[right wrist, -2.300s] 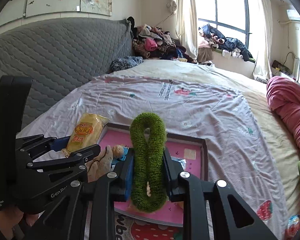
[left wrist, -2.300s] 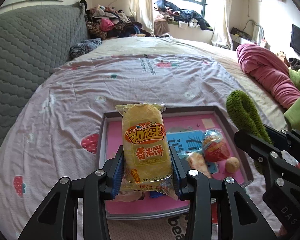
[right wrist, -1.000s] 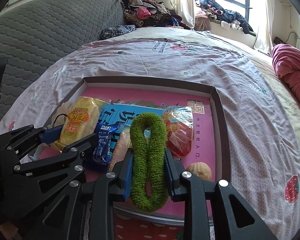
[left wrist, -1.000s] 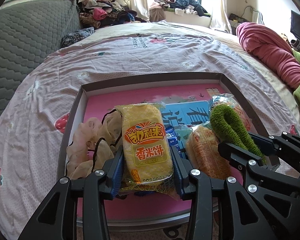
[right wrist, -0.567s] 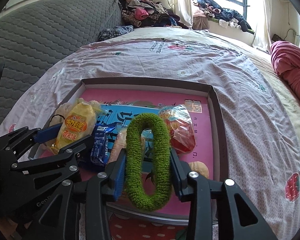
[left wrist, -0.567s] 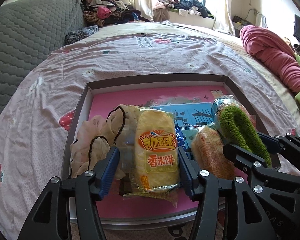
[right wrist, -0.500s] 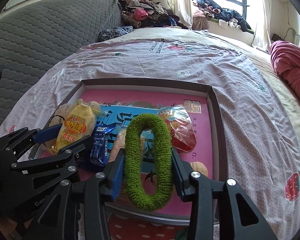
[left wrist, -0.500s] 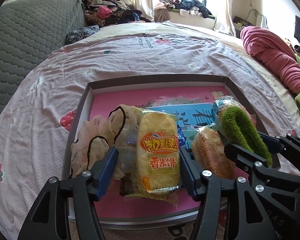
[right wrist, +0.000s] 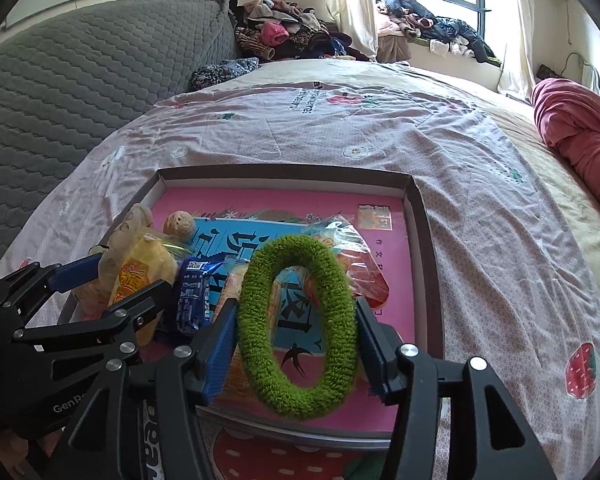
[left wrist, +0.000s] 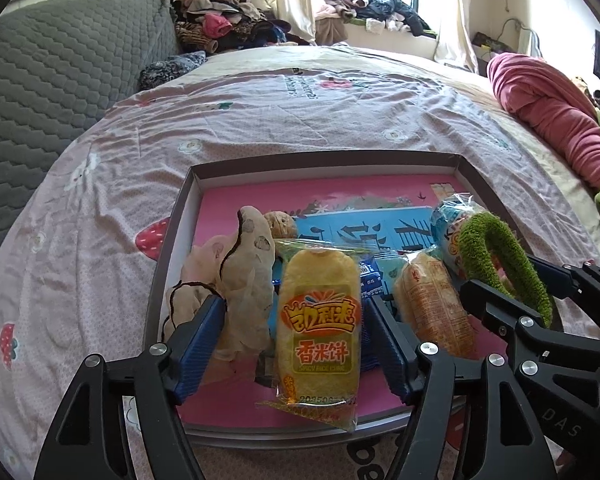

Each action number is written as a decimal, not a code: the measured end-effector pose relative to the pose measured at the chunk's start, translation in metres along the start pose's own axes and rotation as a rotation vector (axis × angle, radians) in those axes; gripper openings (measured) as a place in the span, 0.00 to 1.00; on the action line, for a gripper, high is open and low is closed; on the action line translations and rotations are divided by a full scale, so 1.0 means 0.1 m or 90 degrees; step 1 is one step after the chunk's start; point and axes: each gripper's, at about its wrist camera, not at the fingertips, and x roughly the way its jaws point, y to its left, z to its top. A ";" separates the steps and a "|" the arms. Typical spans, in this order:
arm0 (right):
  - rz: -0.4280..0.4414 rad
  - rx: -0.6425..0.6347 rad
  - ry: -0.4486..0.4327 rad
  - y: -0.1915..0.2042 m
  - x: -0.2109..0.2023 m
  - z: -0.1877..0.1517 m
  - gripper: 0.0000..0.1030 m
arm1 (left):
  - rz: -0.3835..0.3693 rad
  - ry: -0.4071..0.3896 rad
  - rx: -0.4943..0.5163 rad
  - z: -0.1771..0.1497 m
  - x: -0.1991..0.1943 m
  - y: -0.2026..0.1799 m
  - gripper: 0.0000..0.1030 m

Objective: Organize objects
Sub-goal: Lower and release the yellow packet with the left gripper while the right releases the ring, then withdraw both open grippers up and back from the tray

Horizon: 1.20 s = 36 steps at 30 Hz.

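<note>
A yellow rice cracker packet (left wrist: 318, 328) lies on the near part of the grey-rimmed tray (left wrist: 324, 158), which has a pink and blue lining. My left gripper (left wrist: 296, 344) straddles the packet with its jaws opening, and the blue pads stand clear of it on both sides. In the right wrist view a green fuzzy scrunchie (right wrist: 296, 328) stands upright as an oval over the tray's front edge. My right gripper (right wrist: 296, 346) has its jaws opening, and both pads still touch the scrunchie's sides.
The tray also holds a beige cloth with black trim (left wrist: 240, 280), a walnut (left wrist: 282, 224), a blue packet (right wrist: 194, 296), an orange packet (left wrist: 432, 304) and a red packet (right wrist: 360, 264). A grey headboard (left wrist: 40, 92) rises at left. A pink blanket roll (left wrist: 552, 120) lies at right.
Both pairs of jaws have widened. The rice cracker packet has come free of the left pads and settled on the tray. The scrunchie has spread from a squeezed loop into an oval.
</note>
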 end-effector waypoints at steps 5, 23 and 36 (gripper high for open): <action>-0.002 -0.001 -0.006 0.00 -0.02 0.01 0.56 | 0.004 -0.007 0.001 0.00 -0.05 0.02 0.72; -0.009 0.013 -0.039 -0.04 -0.16 0.05 0.72 | 0.015 -0.038 -0.005 0.04 -0.24 0.06 0.78; -0.005 0.026 -0.070 -0.07 -0.31 0.09 0.81 | -0.011 -0.070 -0.027 0.09 -0.43 0.14 0.83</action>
